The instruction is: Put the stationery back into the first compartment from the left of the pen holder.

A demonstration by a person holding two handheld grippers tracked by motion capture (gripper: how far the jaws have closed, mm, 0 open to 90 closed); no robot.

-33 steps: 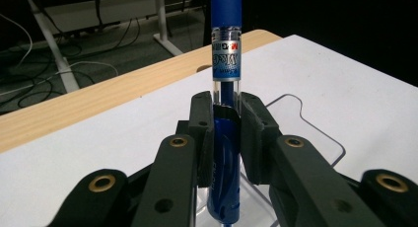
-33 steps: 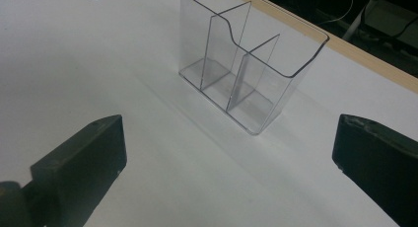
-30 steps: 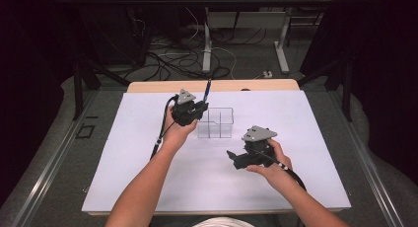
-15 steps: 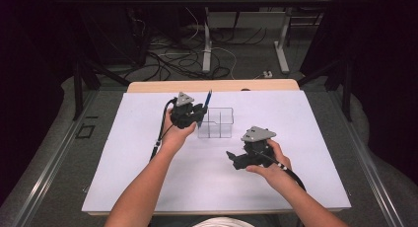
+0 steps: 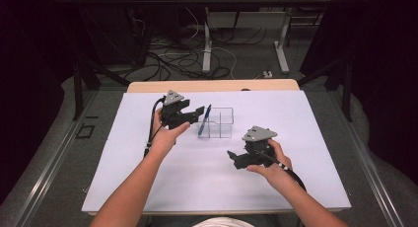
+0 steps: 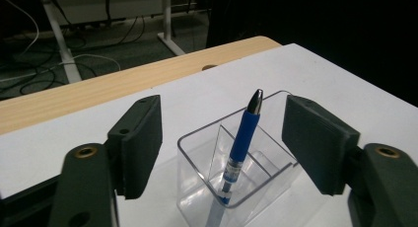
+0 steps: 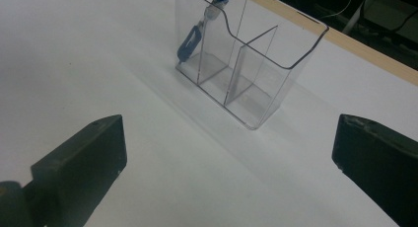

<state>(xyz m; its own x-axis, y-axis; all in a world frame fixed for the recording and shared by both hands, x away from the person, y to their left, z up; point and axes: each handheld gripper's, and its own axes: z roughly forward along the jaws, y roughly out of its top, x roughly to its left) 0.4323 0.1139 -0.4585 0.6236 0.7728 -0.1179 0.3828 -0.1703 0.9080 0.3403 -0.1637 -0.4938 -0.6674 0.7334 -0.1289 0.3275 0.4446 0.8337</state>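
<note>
High view, desk (image 5: 148,187): white sheet over a wooden top, pale wood edge bare along the far side.
High view, organiser (image 5: 223,123): clear plastic, partitioned, near the middle of the desk, toward the far half.
High view, pen (image 5: 204,120): blue, standing tilted at the organiser's left end, top leaning away from the left claw.
High view, left claw (image 5: 201,110): held in the left hand just left of the organiser, jaws toward the pen, cable trailing down along the wrist.
High view, right claw (image 5: 230,155): held in the right hand nearer the person, to the right of and below the organiser, apart from it.
Left gripper view, pen (image 6: 241,143): blue barrel, silver-grey tip uppermost, transparent lower section with printing, resting in the nearest compartment of the organiser (image 6: 276,180).
Left gripper view, left claw (image 6: 224,148): jaws just opened, spread on either side of the pen, pads clear of the barrel, nothing gripped.
Right gripper view, organiser (image 7: 276,84): three compartments visible in a row, curved cut-out rim, standing on the white sheet.
Right gripper view, pen (image 7: 197,37): blue clip and clear lower barrel inside the left end compartment, upper part cut off by the frame.
Right gripper view, right claw (image 7: 229,153): jaws wide apart, empty, well short of the organiser.
</note>
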